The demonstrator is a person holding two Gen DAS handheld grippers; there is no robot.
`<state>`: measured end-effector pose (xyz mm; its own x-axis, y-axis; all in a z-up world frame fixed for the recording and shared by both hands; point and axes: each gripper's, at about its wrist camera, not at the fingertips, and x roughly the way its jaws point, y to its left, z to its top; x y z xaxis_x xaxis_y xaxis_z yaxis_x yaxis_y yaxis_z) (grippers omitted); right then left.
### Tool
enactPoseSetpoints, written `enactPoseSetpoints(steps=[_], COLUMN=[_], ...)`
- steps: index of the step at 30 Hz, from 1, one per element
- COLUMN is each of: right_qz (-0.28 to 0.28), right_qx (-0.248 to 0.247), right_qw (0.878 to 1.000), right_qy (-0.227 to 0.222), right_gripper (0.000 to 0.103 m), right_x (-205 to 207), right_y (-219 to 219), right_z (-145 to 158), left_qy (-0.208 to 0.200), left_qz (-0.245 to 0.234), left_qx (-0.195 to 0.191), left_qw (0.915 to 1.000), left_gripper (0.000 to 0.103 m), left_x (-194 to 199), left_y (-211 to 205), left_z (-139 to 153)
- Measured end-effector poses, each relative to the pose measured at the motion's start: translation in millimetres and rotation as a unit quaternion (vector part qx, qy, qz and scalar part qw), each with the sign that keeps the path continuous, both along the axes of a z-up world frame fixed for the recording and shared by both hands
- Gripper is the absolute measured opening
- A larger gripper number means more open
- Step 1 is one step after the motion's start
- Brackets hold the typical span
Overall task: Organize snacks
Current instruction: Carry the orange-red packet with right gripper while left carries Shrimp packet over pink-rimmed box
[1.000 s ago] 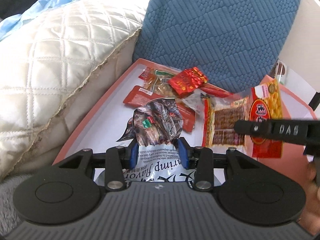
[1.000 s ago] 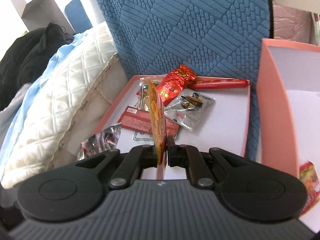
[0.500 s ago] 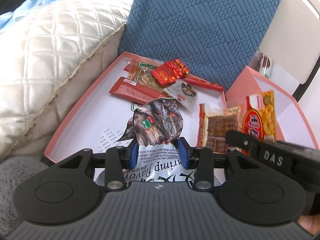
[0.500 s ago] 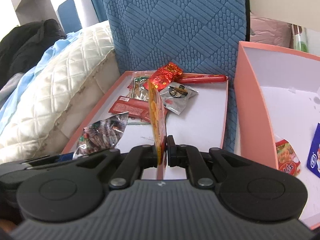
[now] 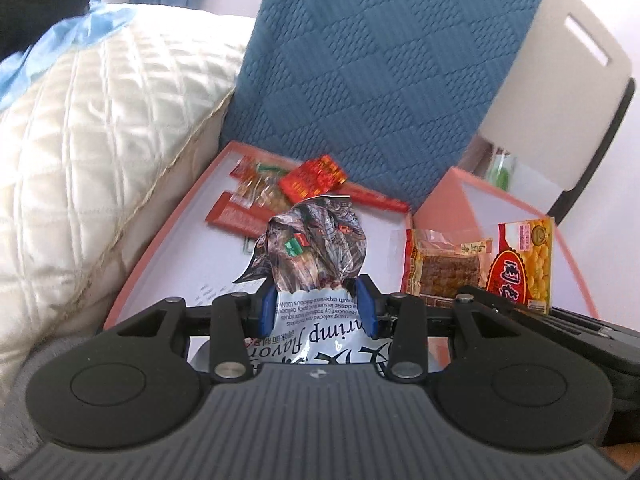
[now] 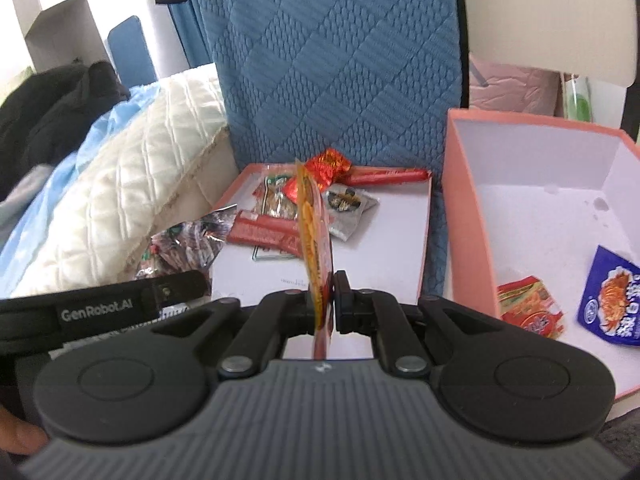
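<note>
My left gripper (image 5: 316,306) is shut on a crinkled shrimp-flavour snack bag (image 5: 312,252), held above the shallow pink tray (image 5: 160,240); the same bag (image 6: 180,246) shows at the left of the right wrist view. My right gripper (image 6: 331,300) is shut on a thin yellow-red snack packet (image 6: 314,240), seen edge-on there and face-on as the packet (image 5: 524,260) in the left wrist view. A meat-strip packet (image 5: 444,268) shows beside it. The tray (image 6: 424,240) holds several red and clear snack packets (image 6: 276,236). The deep pink box (image 6: 464,208) on the right holds a red packet (image 6: 528,312) and a blue packet (image 6: 612,300).
A blue quilted cushion (image 6: 340,60) stands upright behind the tray and box. A cream quilted pillow (image 5: 88,140) lies left of the tray. A chair back (image 5: 560,80) rises at the far right. A fingertip (image 6: 20,440) shows at the lower left.
Both grippers have risen and shifted right with their packets still held. The deep pink box and the packets inside it have come into the right wrist view.
</note>
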<state>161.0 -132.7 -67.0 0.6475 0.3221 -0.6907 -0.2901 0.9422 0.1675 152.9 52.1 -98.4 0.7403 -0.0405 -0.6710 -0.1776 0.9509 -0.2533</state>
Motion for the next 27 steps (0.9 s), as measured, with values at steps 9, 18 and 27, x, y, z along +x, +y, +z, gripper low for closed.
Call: enactPoseSetpoints(steps=[9, 18, 27], right_qz=[-0.014, -0.027, -0.056], right_qx=[0.002, 0.006, -0.002], right_qw=[0.999, 0.997, 0.995], right_qy=[-0.036, -0.065, -0.081], right_gripper=[0.008, 0.008, 0.008], right_x=[-0.5, 1.9, 7.9], right_y=[-15.7, -38.6, -71.8], right_z=[46.6, 78.5, 93.8], left_qy=[-0.042, -0.07, -0.087], left_qz=[0.0, -0.02, -0.04], left_qx=[-0.008, -0.002, -0.02], left_qw=[0.9991, 0.9974, 0.9952], left_gripper=[0.046, 0.046, 0.046], left_x=[-2.7, 6.2, 21.9], left_y=[-6.7, -30.1, -56.1], left_z=[48.9, 80.0, 88.9])
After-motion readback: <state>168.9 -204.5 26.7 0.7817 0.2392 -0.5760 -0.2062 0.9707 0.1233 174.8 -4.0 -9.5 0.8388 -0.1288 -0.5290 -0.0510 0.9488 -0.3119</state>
